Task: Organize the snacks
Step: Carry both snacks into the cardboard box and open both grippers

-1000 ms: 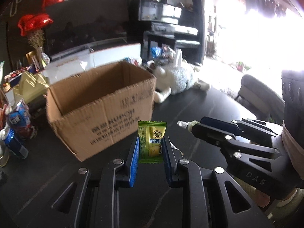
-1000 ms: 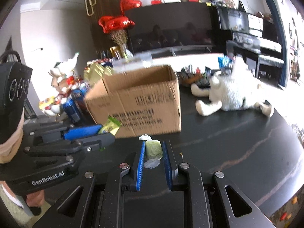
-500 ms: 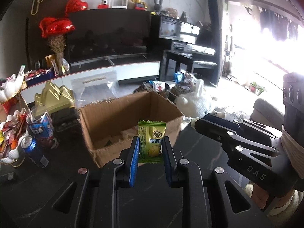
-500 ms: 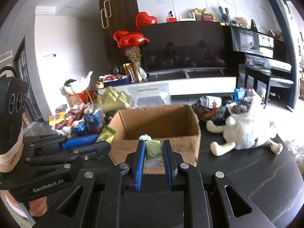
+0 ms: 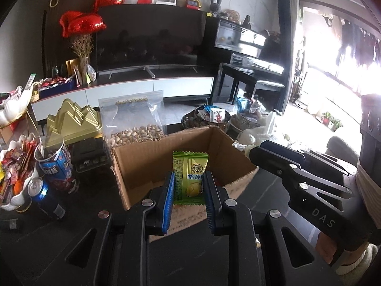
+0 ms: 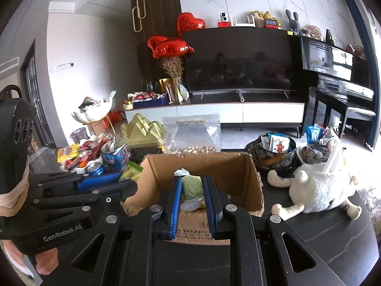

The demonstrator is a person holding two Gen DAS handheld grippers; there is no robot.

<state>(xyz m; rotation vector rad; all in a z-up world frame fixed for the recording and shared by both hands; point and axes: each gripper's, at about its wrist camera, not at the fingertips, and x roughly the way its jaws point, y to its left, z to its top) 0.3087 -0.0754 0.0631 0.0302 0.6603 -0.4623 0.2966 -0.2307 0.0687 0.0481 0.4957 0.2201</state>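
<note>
Over the open cardboard box (image 5: 181, 164), in my left wrist view, my left hand-held gripper (image 5: 188, 186) is clamped narrow on a green-and-yellow snack packet (image 5: 189, 177), which stands upright between the blue pads (image 5: 167, 200) above the box's near wall. The box sits on the dark surface (image 5: 71, 205). Behind it leans a clear bag of pistachios (image 5: 134, 119); to its left stand a gold tin (image 5: 71, 124), a blue snack tube (image 5: 56, 159) and a blue can (image 5: 44, 196). My right hand-held gripper (image 5: 247, 149) reaches in from the right, its tip at the box's right rim with a pale wrapper end showing there.

In my right wrist view, my right hand-held gripper (image 6: 192, 190) is pinched narrow on a pale green wrapped snack (image 6: 192, 187), held over the box (image 6: 238, 178) interior at its near edge. My left hand-held gripper (image 6: 126, 178) comes in from the left with the packet (image 6: 131, 171) at the box's left corner. A white plush toy (image 6: 321, 188) lies on the surface (image 6: 321, 245) to the right, near a dark basket of snacks (image 6: 271, 150).
</note>
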